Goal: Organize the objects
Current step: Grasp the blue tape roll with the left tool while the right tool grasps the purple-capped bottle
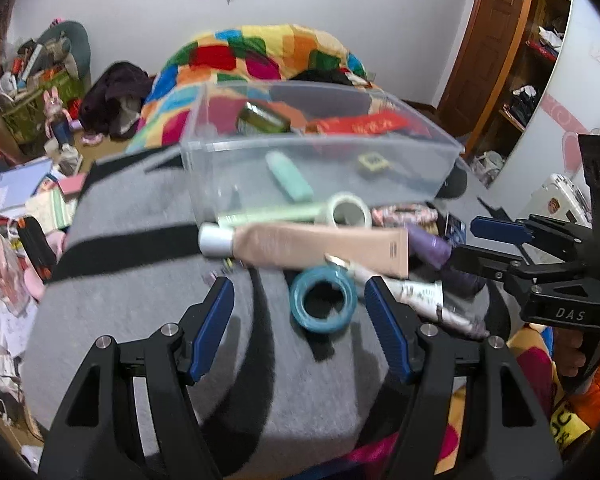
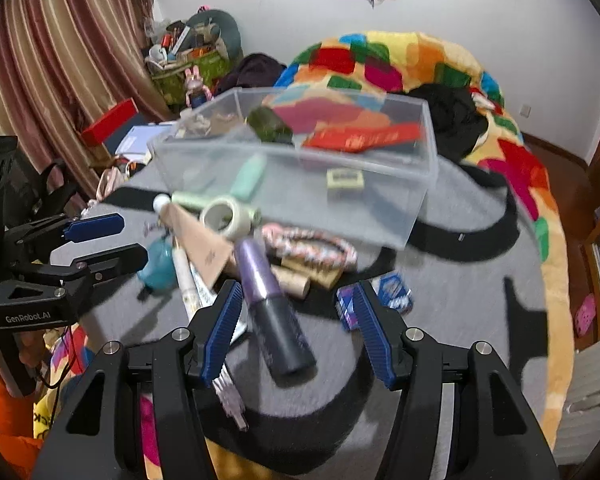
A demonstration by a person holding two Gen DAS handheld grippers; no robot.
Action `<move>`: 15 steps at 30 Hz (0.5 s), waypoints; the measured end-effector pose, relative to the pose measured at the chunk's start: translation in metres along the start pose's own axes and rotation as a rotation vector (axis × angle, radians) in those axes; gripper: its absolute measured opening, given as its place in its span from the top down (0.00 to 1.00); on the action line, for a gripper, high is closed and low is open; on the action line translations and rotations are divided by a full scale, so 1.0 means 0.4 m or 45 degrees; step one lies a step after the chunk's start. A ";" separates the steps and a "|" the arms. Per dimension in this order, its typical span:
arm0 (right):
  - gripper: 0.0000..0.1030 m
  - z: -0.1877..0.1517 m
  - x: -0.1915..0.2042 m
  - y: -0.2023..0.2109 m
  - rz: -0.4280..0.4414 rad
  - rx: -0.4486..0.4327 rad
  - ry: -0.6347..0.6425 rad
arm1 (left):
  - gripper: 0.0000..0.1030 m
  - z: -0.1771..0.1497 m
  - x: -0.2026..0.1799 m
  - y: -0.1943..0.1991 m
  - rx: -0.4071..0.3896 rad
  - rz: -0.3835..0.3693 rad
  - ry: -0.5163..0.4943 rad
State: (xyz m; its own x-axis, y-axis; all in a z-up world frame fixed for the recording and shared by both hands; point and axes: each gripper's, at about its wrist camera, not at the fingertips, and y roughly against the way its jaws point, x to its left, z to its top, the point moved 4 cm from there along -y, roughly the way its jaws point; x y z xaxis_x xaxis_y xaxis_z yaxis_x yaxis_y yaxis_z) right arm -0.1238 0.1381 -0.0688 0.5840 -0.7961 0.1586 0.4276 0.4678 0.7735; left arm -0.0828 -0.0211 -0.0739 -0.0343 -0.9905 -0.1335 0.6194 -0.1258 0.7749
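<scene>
Your left gripper (image 1: pixel 300 304) stands with its jaws spread wide and holds nothing; the teal tape roll (image 1: pixel 323 303) lies between the blue pads, nearer the right one, its hole facing up toward the camera. Your right gripper (image 2: pixel 298 312) is likewise spread and empty, with the purple tube (image 2: pixel 272 300) lying between its fingers on the grey cloth (image 2: pixel 460 300). That tube's long axis runs away from the right wrist camera, dark cap end nearest you, lilac end pointing toward the clear plastic box (image 2: pixel 430 148).

The beige tube (image 1: pixel 312 246) lies crosswise in the left wrist view, silver cap to the left, flat crimped end to the right; small print near the crimp is too blurred to read. A white tape roll (image 1: pixel 348 213) rests against the box's front wall, just behind the beige tube. A white printed tube (image 1: pixel 416 296) lies beside the teal roll, angled down to the right; its lettering is illegible.

Inside the box you have a mint green tube (image 1: pixel 290 176), a dark green bottle (image 1: pixel 262 118), a red packet (image 1: pixel 358 123) with unreadable gold characters, and a small yellow-framed item (image 1: pixel 372 160).

Readable markings: "DAS" on the right gripper's body in the left view; "GenRobot.AI" on the left gripper's body in the right view.
</scene>
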 end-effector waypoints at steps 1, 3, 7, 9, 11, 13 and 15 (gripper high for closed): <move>0.48 -0.006 0.001 -0.008 0.015 0.015 -0.007 | 0.35 -0.007 -0.002 -0.003 0.007 -0.004 0.001; 0.48 -0.013 -0.002 -0.018 0.029 0.029 -0.021 | 0.35 -0.017 -0.009 -0.015 0.019 -0.021 0.006; 0.61 -0.024 0.003 -0.032 0.048 0.050 -0.019 | 0.35 -0.019 -0.017 -0.031 0.011 -0.041 0.029; 0.69 -0.027 0.002 -0.035 0.067 0.054 -0.020 | 0.41 -0.016 -0.018 -0.036 0.005 -0.044 0.035; 0.73 -0.029 -0.001 -0.032 0.057 0.041 -0.019 | 0.51 -0.014 -0.018 -0.040 0.004 -0.050 0.038; 0.76 -0.033 0.001 -0.026 0.059 0.034 -0.025 | 0.61 -0.015 -0.017 -0.044 0.009 -0.056 0.039; 0.77 -0.037 0.000 -0.021 0.064 0.032 -0.030 | 0.63 -0.018 -0.017 -0.043 0.006 -0.058 0.039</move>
State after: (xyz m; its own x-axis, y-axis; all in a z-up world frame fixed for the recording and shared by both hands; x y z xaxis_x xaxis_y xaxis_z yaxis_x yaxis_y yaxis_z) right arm -0.1174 0.1400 -0.0846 0.5877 -0.7809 0.2118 0.3808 0.4979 0.7791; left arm -0.0875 -0.0117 -0.0909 -0.0385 -0.9815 -0.1874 0.6139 -0.1712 0.7706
